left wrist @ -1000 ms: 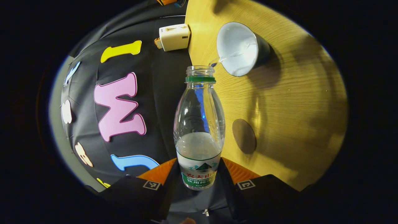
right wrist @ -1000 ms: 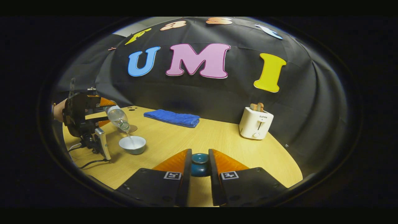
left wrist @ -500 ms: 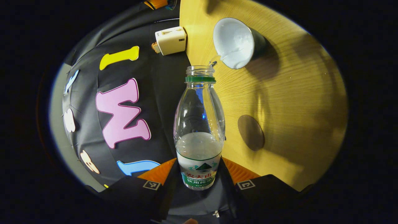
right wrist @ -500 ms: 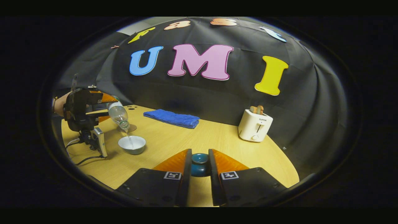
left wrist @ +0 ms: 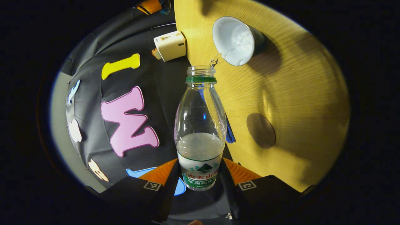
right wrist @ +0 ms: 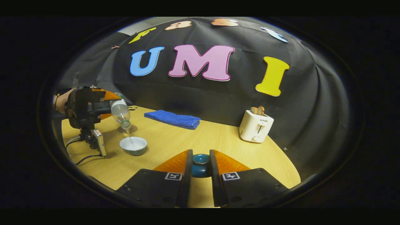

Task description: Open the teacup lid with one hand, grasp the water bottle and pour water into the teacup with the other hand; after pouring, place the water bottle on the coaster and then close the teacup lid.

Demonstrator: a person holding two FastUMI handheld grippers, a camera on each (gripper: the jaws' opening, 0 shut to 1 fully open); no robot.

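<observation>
A clear water bottle (left wrist: 200, 118) with a green neck ring, about a third full, is tipped mouth-down, and my left gripper (left wrist: 200, 162) is shut on its labelled lower body. A thin stream runs from its mouth into the white-lined teacup (left wrist: 234, 40) on the wooden table. A round brown coaster (left wrist: 261, 130) lies bare beside the cup. In the right gripper view, the left gripper (right wrist: 107, 107) tilts the bottle (right wrist: 121, 113) over the teacup (right wrist: 133, 145), with the coaster (right wrist: 132, 128) behind. My right gripper (right wrist: 200, 157) is shut on the teal teacup lid (right wrist: 200, 168), held above the table.
A white toaster (right wrist: 256, 125) with toast stands at the table's back right, also in the left gripper view (left wrist: 169, 45). A folded blue towel (right wrist: 172, 118) lies at the back. A person's hand (right wrist: 62, 101) holds the left gripper, and cables (right wrist: 84, 157) trail beneath it.
The left gripper has drifted slightly and tipped the bottle a bit steeper; water keeps running into the cup. The right gripper holds the lid almost still.
</observation>
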